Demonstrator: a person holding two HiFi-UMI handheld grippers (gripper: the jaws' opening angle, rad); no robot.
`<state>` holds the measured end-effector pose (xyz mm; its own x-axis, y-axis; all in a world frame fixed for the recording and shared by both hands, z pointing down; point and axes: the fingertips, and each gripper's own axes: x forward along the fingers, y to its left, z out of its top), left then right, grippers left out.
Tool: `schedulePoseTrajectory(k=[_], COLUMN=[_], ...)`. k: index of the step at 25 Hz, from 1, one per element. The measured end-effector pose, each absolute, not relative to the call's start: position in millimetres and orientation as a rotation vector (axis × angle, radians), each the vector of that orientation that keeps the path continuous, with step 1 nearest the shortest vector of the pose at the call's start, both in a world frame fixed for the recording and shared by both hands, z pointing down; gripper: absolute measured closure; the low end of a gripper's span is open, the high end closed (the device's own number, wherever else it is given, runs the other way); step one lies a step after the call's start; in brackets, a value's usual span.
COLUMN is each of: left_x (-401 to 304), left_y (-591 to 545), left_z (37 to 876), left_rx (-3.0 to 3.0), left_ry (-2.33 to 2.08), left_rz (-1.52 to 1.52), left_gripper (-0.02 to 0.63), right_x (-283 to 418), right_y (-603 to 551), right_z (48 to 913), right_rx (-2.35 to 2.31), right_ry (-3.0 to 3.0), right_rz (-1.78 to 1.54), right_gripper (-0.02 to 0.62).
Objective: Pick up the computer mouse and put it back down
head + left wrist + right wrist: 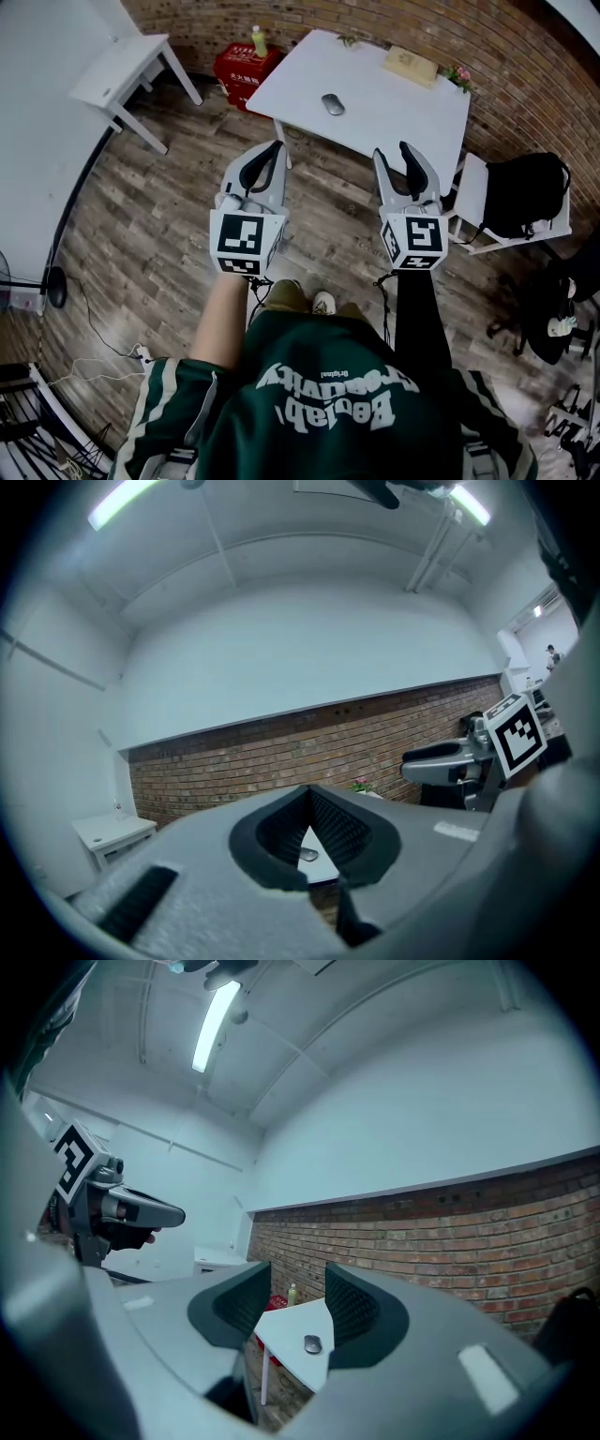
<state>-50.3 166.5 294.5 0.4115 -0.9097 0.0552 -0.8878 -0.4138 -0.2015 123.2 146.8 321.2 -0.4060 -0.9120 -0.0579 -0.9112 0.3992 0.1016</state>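
While beside brick wall (525, 84), white table (394, 117), mouse (333, 104).

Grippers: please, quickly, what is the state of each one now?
Left gripper: closed, jaw tips together, holding nothing.
Right gripper: open, jaws apart, holding nothing.

The white table (394, 117) stands on a plank floor (169, 225). The tabletop carries a mouse (333, 104) near its centre. A tan box (410, 65), flowers (458, 75) and a sprig (349, 40) lie along the far edge.
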Motion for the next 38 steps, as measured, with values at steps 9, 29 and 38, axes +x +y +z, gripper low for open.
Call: schedulePoseTrajectory(k=[9,29,38], left_x=[-67,-106,-104], left_y=[109,-182,-268], left_z=[299,293,299], left_rx=[-2.525,-2.620,-2.721], left_ry=[1.617,1.428,1.251], left_rz=[-0.220,-0.155,-0.122], left_gripper=[0.600,0.600,0.600], right_x=[105,60,48], right_y=[96,-156,-227], right_z=[327,343,350], right_rx=[1.687,1.786,1.887], right_ry=[-2.626,-2.466,-2.394], right_rz=[-0.178,-0.112,-0.067], right_gripper=[0.397,0.376,0.377])
